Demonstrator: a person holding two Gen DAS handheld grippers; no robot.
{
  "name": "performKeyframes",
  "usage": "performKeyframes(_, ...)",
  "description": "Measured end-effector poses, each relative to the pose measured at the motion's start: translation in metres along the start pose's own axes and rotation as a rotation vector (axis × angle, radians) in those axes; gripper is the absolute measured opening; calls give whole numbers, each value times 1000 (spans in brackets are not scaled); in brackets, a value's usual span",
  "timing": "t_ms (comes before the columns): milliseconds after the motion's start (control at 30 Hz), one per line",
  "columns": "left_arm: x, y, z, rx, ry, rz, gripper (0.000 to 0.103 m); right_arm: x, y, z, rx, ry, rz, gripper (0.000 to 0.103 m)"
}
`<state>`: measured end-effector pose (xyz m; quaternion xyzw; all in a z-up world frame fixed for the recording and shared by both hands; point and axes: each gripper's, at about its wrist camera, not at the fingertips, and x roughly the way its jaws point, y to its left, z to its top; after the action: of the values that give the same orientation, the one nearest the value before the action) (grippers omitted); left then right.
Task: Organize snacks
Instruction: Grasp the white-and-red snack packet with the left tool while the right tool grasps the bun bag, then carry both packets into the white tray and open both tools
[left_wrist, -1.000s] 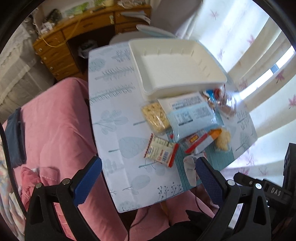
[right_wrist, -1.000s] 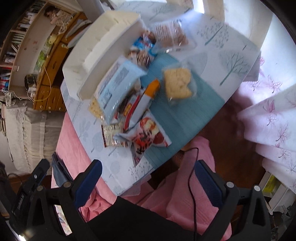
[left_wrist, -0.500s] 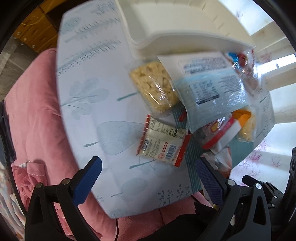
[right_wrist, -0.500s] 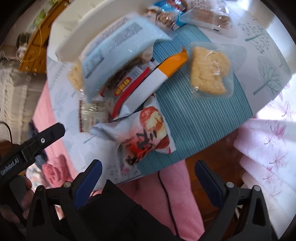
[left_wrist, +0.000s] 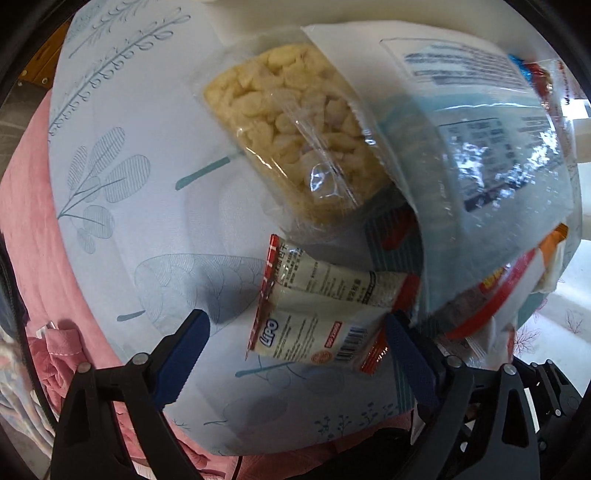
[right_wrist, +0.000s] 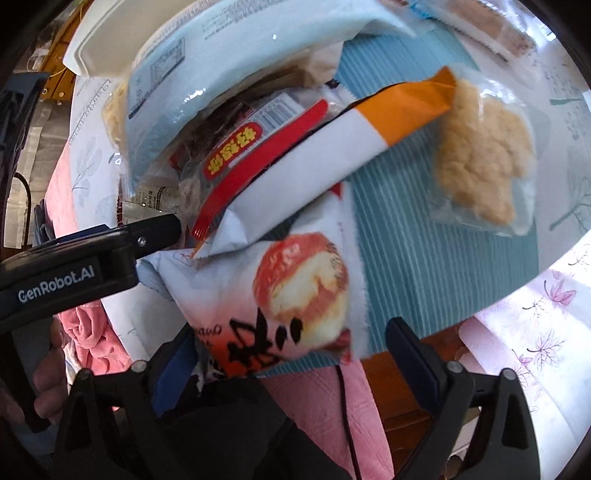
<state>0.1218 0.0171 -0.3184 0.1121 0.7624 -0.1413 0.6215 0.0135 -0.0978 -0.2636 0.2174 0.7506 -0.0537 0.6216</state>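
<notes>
Both grippers are spreading wide and empty over a heap of about eight snack packets on the table (left_wrist: 155, 122), the left gripper (left_wrist: 295, 325) straddling one Lipo packet (left_wrist: 321, 317) and the right gripper (right_wrist: 291, 336) straddling one bun packet (right_wrist: 280, 295), evidently for picking.

Snack packets heaped on a tree-print tablecloth. A clear bag of pale yellow puffed pieces (left_wrist: 295, 129) lies flat, partly overlapped by a large light-blue printed packet (left_wrist: 480, 166). Below it, a white-and-red "Lipo" packet (left_wrist: 325, 314) lies face down. An orange-and-white wrapper (right_wrist: 332, 147) is propped over a white bun-print bag (right_wrist: 280, 295); beside them lies a clear-wrapped beige cake (right_wrist: 484, 155).
</notes>
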Motion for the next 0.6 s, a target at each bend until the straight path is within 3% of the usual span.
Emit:
performKeyframes(200,8,-2,3,1,5,-18,86,6,1,16,5,41,0,86)
performKeyframes(367,-7,4,5,-11,11,-6,65,5,7,22,4,46,2,75)
performKeyframes(600,-17,3,8,-30,1,-14,56,2,20,21,15,29,2,68)
